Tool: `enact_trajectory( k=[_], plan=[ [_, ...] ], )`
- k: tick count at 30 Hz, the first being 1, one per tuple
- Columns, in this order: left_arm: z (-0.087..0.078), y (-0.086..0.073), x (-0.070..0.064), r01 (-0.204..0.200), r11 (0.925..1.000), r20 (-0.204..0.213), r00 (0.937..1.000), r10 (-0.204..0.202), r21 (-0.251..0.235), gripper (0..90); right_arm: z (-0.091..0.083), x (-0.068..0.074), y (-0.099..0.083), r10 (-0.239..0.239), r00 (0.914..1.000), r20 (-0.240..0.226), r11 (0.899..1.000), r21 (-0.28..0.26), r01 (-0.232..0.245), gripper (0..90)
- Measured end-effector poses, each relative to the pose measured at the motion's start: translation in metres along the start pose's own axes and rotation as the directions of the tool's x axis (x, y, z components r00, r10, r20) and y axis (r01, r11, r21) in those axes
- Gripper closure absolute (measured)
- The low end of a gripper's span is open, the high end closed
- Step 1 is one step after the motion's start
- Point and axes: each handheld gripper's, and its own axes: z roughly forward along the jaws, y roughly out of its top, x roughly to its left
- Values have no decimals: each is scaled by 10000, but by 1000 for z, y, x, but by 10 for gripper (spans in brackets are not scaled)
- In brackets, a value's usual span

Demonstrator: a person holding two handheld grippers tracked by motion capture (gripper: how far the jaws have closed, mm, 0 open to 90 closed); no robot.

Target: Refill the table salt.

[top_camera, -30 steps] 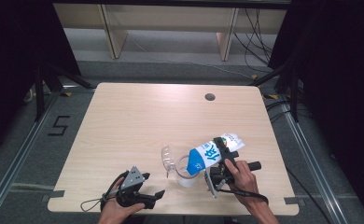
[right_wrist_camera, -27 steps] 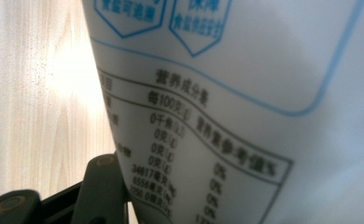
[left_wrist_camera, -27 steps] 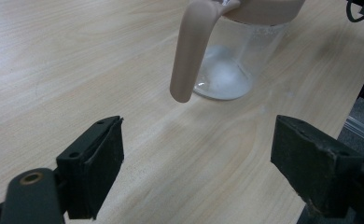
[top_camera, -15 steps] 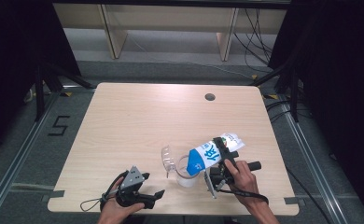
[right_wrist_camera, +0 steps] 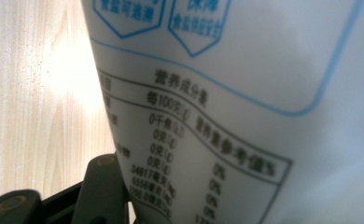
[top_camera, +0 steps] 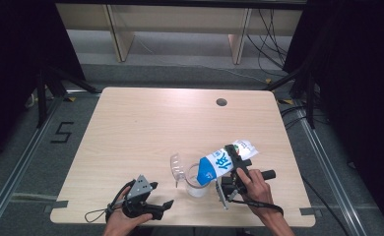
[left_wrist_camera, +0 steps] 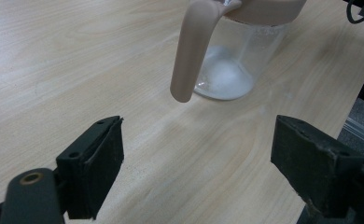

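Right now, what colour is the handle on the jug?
The handle on the jug is pale pinkish beige. The left gripper view shows it best.

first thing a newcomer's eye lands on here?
The blue-and-white bag, clamped in the right gripper and tipped mouth-down over the clear jug near the table's front edge. Next, the left gripper, jaws open, resting at the front left and aimed at the jug's handle.

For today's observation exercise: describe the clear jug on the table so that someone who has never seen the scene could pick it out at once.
Start at the light wooden table and go to its near edge, right of centre. There stands the clear jug, under a tilted blue-and-white bag held in the right tool. It alone is see-through, with a beige handle and white powder at the bottom.
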Motion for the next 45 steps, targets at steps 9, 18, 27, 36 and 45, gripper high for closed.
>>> enact_trajectory(
  k=[9,18,27,36,45],
  plan=[
    [0,0,0,91,10000,40,10000,-91,-27,166,-1,6,0,585,9982,-135,9981,182,-583,485],
    [0,0,-1,58,10000,24,10000,-58,-2,167,-1,4,0,564,9984,-46,9982,211,-563,487],
    [0,0,-1,41,10000,23,10000,-41,-4,167,-1,4,-1,497,9988,-38,9985,229,-496,490],
    [0,0,-1,69,10000,19,10000,-69,-72,163,0,0,-1,17,10000,41,10000,73,-17,492],
    [0,0,-1,4,10000,16,10000,-4,66,163,-1,5,0,467,9989,63,9989,95,-468,496]
  ],
)
